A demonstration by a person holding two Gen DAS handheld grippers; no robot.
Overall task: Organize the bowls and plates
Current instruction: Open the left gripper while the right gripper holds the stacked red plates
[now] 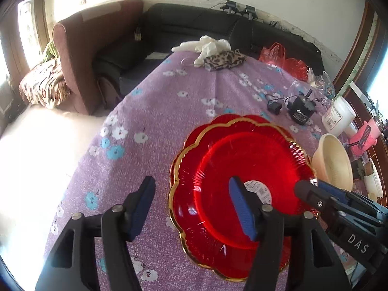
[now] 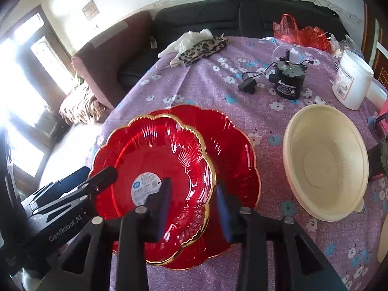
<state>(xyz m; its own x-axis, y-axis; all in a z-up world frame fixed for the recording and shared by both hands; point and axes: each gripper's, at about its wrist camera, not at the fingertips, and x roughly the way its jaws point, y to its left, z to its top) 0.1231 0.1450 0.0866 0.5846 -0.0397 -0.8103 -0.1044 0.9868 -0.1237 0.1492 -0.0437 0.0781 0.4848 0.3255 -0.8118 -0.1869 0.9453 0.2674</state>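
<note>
Two red scalloped plates with gold rims lie on the counter [image 2: 242, 55], which is covered by a purple flowered cloth. The upper plate [image 2: 155, 169] rests on the lower plate [image 2: 232, 152], shifted toward the left of it in the right wrist view, so the two overlap without being aligned. A round white sticker [image 2: 145, 189] shows at the middle of the upper plate.

The left gripper [image 1: 194, 206] stands with its jaws released, straddling the left rim of the upper plate; neither pad presses on it. The right gripper [image 2: 194, 203] also has its jaws apart, straddling the plate's right rim, with a visible gap at each pad.

A cream bowl [image 2: 325, 160] sits upright just right of the plates, apart from them. Farther back stand a black device [image 2: 288, 80] and a white tub [image 2: 351, 80].
</note>
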